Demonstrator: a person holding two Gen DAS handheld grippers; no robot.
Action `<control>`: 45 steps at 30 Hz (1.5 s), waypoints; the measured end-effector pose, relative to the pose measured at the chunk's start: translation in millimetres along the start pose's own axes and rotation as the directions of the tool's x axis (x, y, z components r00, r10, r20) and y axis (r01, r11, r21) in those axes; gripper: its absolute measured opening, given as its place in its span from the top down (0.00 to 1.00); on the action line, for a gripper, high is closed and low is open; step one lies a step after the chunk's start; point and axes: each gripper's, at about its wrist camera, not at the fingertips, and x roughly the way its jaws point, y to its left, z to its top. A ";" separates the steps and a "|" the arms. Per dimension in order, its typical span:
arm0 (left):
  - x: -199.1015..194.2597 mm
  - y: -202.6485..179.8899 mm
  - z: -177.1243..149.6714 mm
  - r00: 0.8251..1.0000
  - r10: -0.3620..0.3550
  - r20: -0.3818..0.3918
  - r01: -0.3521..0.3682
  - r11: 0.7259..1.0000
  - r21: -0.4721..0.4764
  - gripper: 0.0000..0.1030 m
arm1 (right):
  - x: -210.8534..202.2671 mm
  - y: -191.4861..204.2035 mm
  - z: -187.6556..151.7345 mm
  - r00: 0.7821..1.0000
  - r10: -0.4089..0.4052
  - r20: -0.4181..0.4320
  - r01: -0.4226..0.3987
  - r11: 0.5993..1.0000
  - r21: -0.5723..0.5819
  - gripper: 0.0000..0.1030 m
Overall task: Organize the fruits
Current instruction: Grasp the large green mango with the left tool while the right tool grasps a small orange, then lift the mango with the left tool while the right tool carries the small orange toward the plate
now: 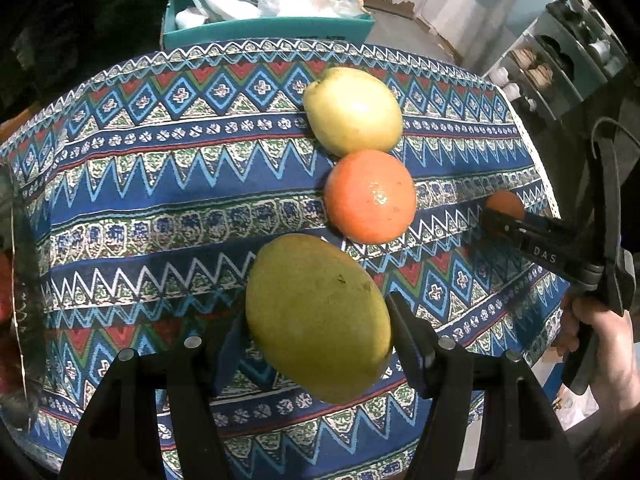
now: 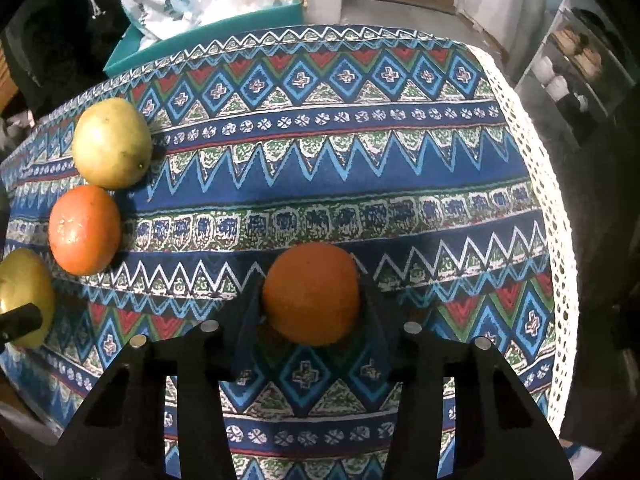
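Note:
My left gripper (image 1: 316, 332) is shut on a large green mango (image 1: 318, 316), just above the patterned tablecloth (image 1: 160, 200). Beyond the mango, a reddish orange (image 1: 370, 196) and a yellow-green apple (image 1: 352, 110) lie in a row. My right gripper (image 2: 312, 300) is shut on a small orange (image 2: 312, 294) over the cloth (image 2: 360, 160). It also shows in the left wrist view (image 1: 496, 220) at the right, with the small orange (image 1: 505, 204). In the right wrist view the apple (image 2: 112, 142), the reddish orange (image 2: 84, 230) and the mango (image 2: 26, 296) line the left side.
A teal box (image 1: 264, 26) with plastic bags stands behind the table. A glass object (image 1: 20, 280) sits at the left edge. The cloth's lace edge (image 2: 532, 140) marks the table's right side. Shelves (image 1: 560, 68) stand at the far right.

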 end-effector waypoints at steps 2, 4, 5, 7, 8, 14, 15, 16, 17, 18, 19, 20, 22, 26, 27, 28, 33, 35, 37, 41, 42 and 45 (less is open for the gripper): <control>-2.3 0.3 -0.1 1.000 0.003 0.008 -0.003 1.000 0.004 0.34 | -1.7 0.4 -2.0 1.000 -0.003 0.002 0.003 1.000 -0.001 0.55; -5.3 0.3 -0.2 1.000 0.006 0.016 -0.006 1.000 0.010 0.34 | -7.9 -2.6 -5.0 1.000 0.002 0.019 -0.002 1.000 0.012 0.56; -7.4 0.7 -0.5 1.000 0.007 0.022 -0.007 1.000 0.012 0.34 | -10.9 -3.2 -5.9 1.000 0.005 0.026 -0.006 1.000 0.015 0.56; -11.9 1.9 -0.2 0.999 0.010 0.032 -0.010 1.000 0.014 0.34 | -18.6 -1.0 -6.1 0.999 0.010 0.042 -0.011 1.000 0.013 0.56; -14.5 2.7 -0.2 0.999 0.011 0.038 -0.011 1.000 0.013 0.34 | -23.9 -0.1 -5.5 0.999 0.014 0.051 -0.014 1.000 0.008 0.56; -37.5 14.7 -5.0 0.998 -0.003 0.060 0.003 1.000 -0.001 0.34 | -49.7 18.1 -1.2 0.993 0.031 0.110 -0.029 0.999 -0.020 0.56; -40.9 14.7 -5.7 0.998 0.000 0.068 0.000 1.000 0.004 0.34 | -54.2 21.2 -0.9 0.992 0.038 0.118 -0.035 0.999 -0.023 0.56; -45.2 14.6 -6.4 0.997 0.007 0.077 -0.008 1.000 0.010 0.34 | -58.6 24.1 -0.1 0.991 0.046 0.127 -0.043 0.999 -0.026 0.56; -50.7 15.4 -7.3 0.996 0.015 0.089 -0.016 1.000 0.014 0.34 | -62.1 26.8 0.5 0.990 0.050 0.134 -0.047 0.998 -0.030 0.56; -53.7 16.2 -7.4 0.995 0.018 0.097 -0.019 1.000 0.014 0.34 | -67.6 31.0 1.1 0.988 0.057 0.143 -0.052 0.998 -0.036 0.56; -58.9 17.9 -8.1 0.994 0.019 0.106 -0.020 1.000 0.013 0.34 | -70.7 33.6 2.8 0.987 0.063 0.149 -0.057 0.998 -0.040 0.56; -63.1 20.5 -9.0 0.994 0.018 0.112 -0.020 1.000 0.013 0.34 | -75.6 36.4 2.9 0.985 0.072 0.160 -0.065 0.997 -0.046 0.56; -71.5 23.2 -10.2 0.992 0.018 0.126 -0.020 1.000 0.013 0.34 | -83.3 42.4 4.8 0.981 0.083 0.176 -0.074 0.996 -0.057 0.56; -86.5 24.2 -13.0 0.988 0.026 0.154 -0.029 0.999 0.017 0.34 | -100.8 56.7 7.1 0.971 0.111 0.211 -0.095 0.992 -0.084 0.56; -90.7 24.9 -13.4 0.987 0.024 0.161 -0.027 1.000 0.016 0.34 | -106.5 61.2 7.5 0.968 0.119 0.222 -0.101 0.991 -0.093 0.56; -93.4 25.4 -14.4 0.986 0.022 0.168 -0.024 1.000 0.015 0.34 | -109.0 62.8 8.1 0.966 0.125 0.227 -0.105 0.990 -0.097 0.56; -114.6 25.2 -16.2 0.977 0.019 0.212 -0.025 0.999 0.025 0.34 | -134.1 83.9 11.6 0.948 0.166 0.272 -0.132 0.982 -0.137 0.56; -124.7 27.4 -17.8 0.973 0.017 0.232 -0.023 0.999 0.024 0.34 | -142.8 91.7 12.5 0.942 0.179 0.285 -0.140 0.978 -0.152 0.56; -132.4 29.3 -18.7 0.969 0.018 0.247 -0.024 0.999 0.025 0.34 | -151.2 99.9 13.0 0.935 0.192 0.298 -0.146 0.975 -0.169 0.56; -149.1 34.3 -22.0 0.960 0.023 0.280 -0.032 0.999 0.026 0.34 | -166.9 117.5 14.7 0.922 0.221 0.319 -0.164 0.967 -0.197 0.56; -152.9 36.3 -22.5 0.958 0.025 0.287 -0.034 0.999 0.025 0.34 | -170.3 121.5 15.3 0.918 0.229 0.324 -0.168 0.964 -0.204 0.56; -163.7 42.9 -25.1 0.951 0.029 0.307 -0.036 0.999 0.017 0.34 | -180.0 135.9 17.8 0.908 0.249 0.336 -0.178 0.957 -0.229 0.56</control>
